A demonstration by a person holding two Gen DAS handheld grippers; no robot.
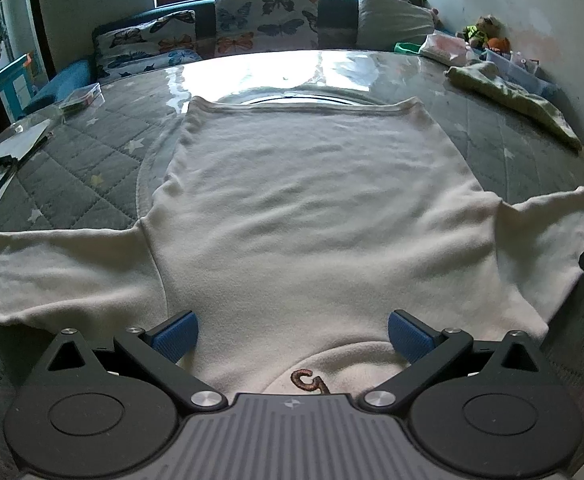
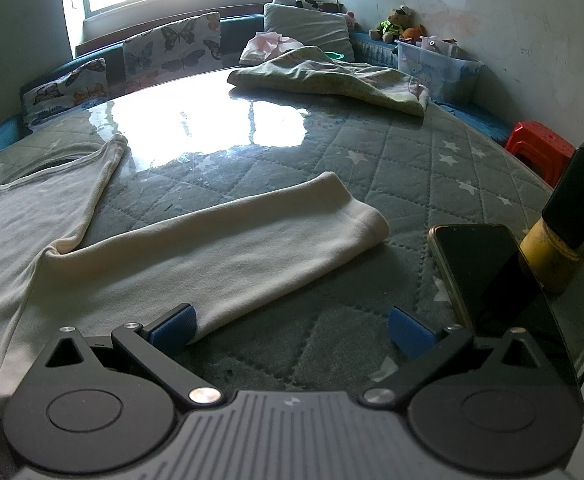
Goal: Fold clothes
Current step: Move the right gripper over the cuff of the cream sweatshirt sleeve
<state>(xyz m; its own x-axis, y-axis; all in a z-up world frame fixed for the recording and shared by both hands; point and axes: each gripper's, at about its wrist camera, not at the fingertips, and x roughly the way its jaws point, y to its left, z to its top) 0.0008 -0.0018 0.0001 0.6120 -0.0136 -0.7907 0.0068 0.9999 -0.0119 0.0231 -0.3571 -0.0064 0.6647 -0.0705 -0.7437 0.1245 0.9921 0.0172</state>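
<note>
Left wrist view: the left tool (image 1: 292,334) hangs wide over the collar of the cream shirt (image 1: 315,208), spread flat and unfolded on the surface (image 1: 92,168).

Right wrist view: the right tool (image 2: 292,330) gapes wide, empty, at the right sleeve (image 2: 232,240) near the surface's near edge; every fold remains.

Right gripper (image 2: 292,330), fingers (image 2: 174,328) spread wide, low over the quilted table (image 2: 371,168). The cream shirt (image 2: 32,240) lies flat, sleeve (image 2: 232,240) extended toward a phone (image 2: 487,280). A green garment (image 2: 331,74) lies beyond.
</note>
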